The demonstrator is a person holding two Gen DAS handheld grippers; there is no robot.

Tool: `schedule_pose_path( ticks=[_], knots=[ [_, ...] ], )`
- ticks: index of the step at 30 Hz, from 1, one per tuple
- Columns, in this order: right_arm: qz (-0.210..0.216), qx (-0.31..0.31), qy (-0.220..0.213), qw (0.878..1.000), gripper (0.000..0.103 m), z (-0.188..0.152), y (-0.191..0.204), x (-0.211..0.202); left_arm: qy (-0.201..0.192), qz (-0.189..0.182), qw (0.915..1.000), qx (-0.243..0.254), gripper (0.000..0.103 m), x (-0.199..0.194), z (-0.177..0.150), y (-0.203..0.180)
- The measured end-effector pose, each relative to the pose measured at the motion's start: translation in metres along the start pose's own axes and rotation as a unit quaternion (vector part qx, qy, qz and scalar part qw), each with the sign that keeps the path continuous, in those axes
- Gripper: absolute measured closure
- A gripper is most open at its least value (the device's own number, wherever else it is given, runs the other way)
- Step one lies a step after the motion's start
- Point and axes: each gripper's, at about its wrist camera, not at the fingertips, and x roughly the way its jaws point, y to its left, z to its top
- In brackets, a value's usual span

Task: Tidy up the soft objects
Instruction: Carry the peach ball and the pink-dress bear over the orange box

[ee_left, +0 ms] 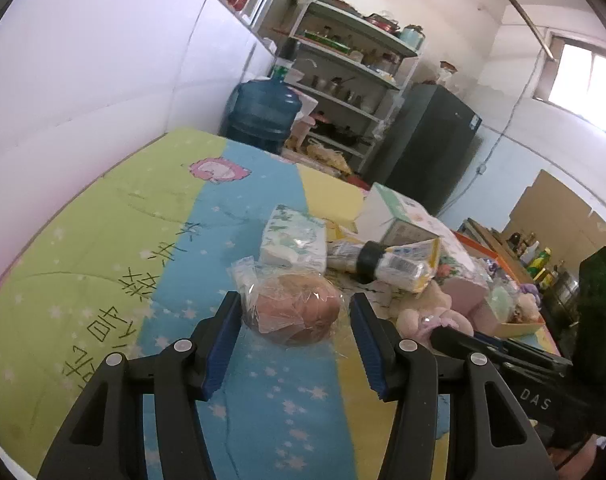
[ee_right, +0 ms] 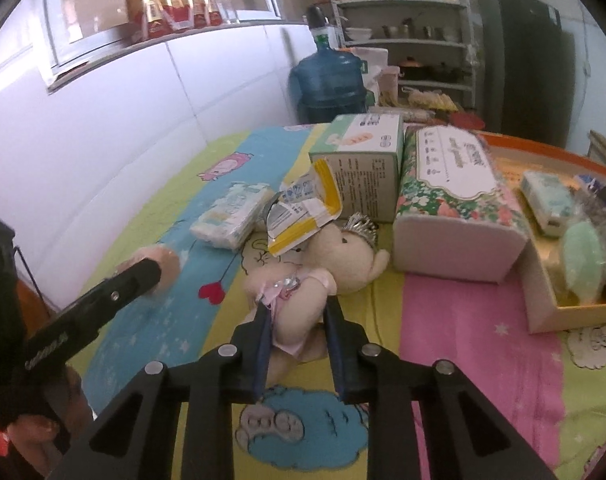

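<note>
**Plush toy pinched, bun bracketed**

The right gripper (ee_right: 297,320) pinches the plush toy (ee_right: 303,276), lying just in front of the floral tissue pack (ee_right: 455,208). Left of the toy, the left gripper (ee_left: 295,316) stands spread around a wrapped bun (ee_left: 295,308), pads apart from it.

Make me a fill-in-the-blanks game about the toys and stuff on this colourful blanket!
1. The right tool is squeezing a plush toy that wears a tiny silver ____ on its head.
2. The bun between the fingers of the left tool is wrapped in clear ____.
3. The big water jug behind the blanket is coloured ____.
4. The flowery tissue pack lies right next to a cardboard ____.

Missing words: crown; plastic; blue; box
</note>
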Motion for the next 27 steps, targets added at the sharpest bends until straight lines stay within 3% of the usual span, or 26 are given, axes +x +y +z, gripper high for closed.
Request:
schedule_pose_path(
  ticks=[27],
  knots=[
    [0.017, -0.002, -0.08, 0.997, 0.083, -0.014, -0.019, -0.078, -0.02, -0.025, 0.9981, 0.053, 0.046, -0.026, -0.004, -0.066]
  ],
)
